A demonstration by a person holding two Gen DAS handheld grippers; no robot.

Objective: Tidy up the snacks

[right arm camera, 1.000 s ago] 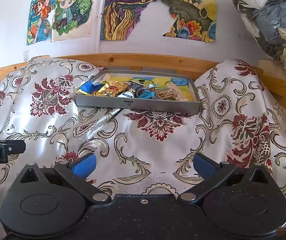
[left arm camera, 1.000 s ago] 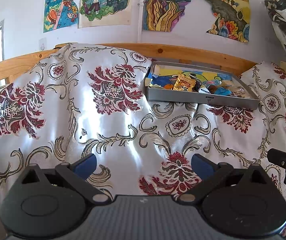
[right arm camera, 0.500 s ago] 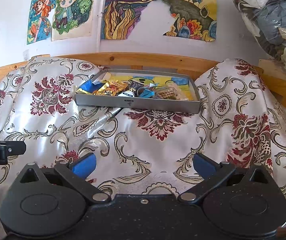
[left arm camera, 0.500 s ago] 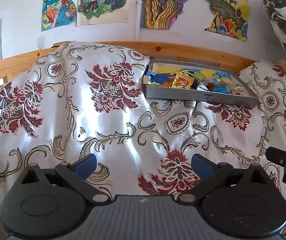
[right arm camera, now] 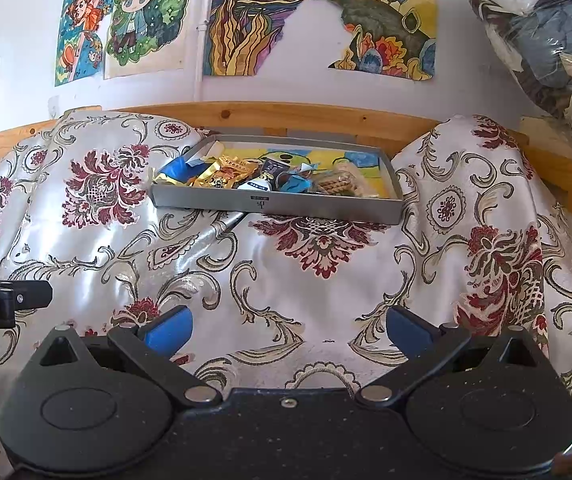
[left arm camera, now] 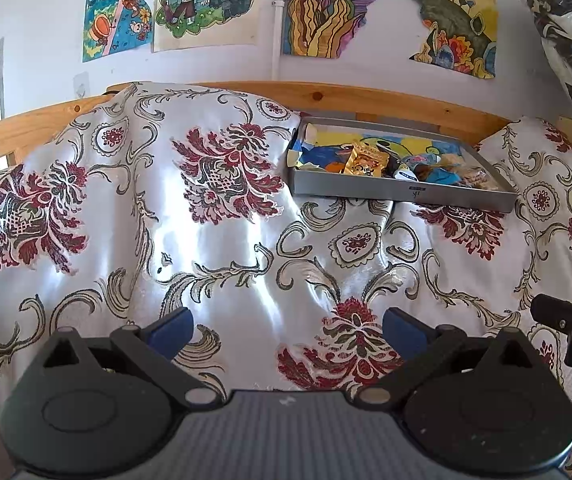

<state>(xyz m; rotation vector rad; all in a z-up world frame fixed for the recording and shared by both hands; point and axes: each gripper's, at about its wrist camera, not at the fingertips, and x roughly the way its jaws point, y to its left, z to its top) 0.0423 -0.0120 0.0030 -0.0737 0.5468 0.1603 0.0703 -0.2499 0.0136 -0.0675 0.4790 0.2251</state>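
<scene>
left gripper [left arm camera: 286, 330] hovering, fingers spread wide, empty | right gripper [right arm camera: 286, 330] likewise, holding nothing | shallow grey metal tray [right arm camera: 326, 206] sitting far on floral satin cloth [right arm camera: 286, 280], keeping wrapped snacks [right arm camera: 225, 174] corralled

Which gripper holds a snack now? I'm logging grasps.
Neither: left gripper and right gripper are open and empty; snacks lie in the tray.

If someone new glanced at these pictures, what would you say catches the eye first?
Probably the grey tray heaped with bright snack packets, resting at the far side of a shiny floral cloth by a wooden rail. Colourful drawings on the wall above also stand out. Both tongs, left and right, are open and empty.
</scene>
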